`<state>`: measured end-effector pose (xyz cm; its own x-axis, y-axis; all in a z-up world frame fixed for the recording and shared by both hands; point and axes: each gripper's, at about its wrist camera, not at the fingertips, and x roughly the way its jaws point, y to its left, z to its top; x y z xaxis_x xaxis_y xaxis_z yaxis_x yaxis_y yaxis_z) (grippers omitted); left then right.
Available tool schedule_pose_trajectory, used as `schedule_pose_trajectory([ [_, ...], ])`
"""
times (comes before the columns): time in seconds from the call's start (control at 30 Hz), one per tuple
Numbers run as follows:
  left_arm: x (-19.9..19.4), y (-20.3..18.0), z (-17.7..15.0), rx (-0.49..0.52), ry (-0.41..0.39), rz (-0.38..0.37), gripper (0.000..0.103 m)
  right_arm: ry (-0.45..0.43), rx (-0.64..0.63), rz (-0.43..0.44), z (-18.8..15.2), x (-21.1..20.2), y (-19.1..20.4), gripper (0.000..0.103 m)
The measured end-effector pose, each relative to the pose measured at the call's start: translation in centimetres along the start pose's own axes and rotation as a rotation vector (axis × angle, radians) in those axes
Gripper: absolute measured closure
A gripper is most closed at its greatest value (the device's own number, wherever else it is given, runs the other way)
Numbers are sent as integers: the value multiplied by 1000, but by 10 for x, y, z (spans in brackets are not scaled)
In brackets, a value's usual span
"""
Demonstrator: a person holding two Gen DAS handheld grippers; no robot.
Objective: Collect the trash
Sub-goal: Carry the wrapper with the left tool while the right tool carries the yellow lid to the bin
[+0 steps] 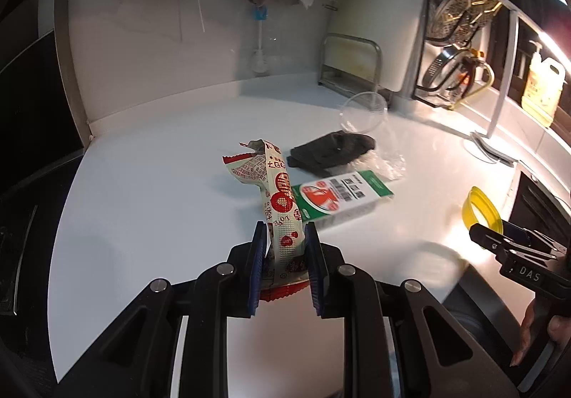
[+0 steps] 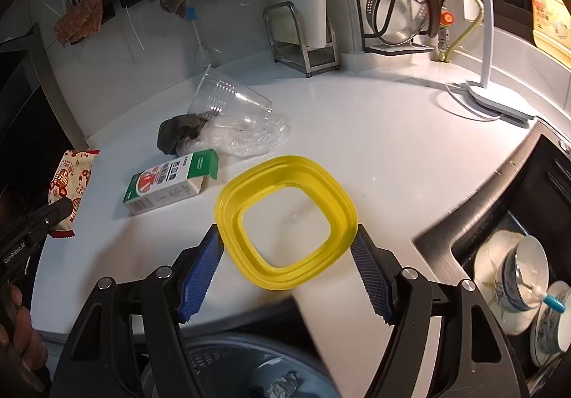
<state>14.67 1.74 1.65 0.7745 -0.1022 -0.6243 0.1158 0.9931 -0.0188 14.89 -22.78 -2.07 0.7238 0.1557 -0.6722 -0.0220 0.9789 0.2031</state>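
Left gripper [image 1: 284, 237] pinching wrapper [image 1: 280, 205] above near counter | right gripper [image 2: 287, 257] spread, flanking yellow ring [image 2: 285, 223] | carton [image 2: 171, 184], cup [image 2: 228, 98], rag [image 2: 180, 132], film [image 2: 242, 139] still lying far-left | bin [image 2: 249, 362] waiting below.

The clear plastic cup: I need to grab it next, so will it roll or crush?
The clear plastic cup lies on its side, so a nudge would probably roll it. Its thin ribbed wall looks light and likely buckles under a firm squeeze.
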Motion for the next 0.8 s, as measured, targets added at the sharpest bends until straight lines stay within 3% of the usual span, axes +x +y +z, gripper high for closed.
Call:
schedule_pose_trajectory([
  [0.33,-67,-39,-64,73,-21,-84,81,-62,28,-56,-90,-88,19,33],
  [0.57,-77,-55,-105,93,21,-96,81,-44,15,-68,-143,-110,31,33],
  [0.8,-73,-63,-135,87,92,-134,81,-18,65,-46,-175,-115,27,33],
])
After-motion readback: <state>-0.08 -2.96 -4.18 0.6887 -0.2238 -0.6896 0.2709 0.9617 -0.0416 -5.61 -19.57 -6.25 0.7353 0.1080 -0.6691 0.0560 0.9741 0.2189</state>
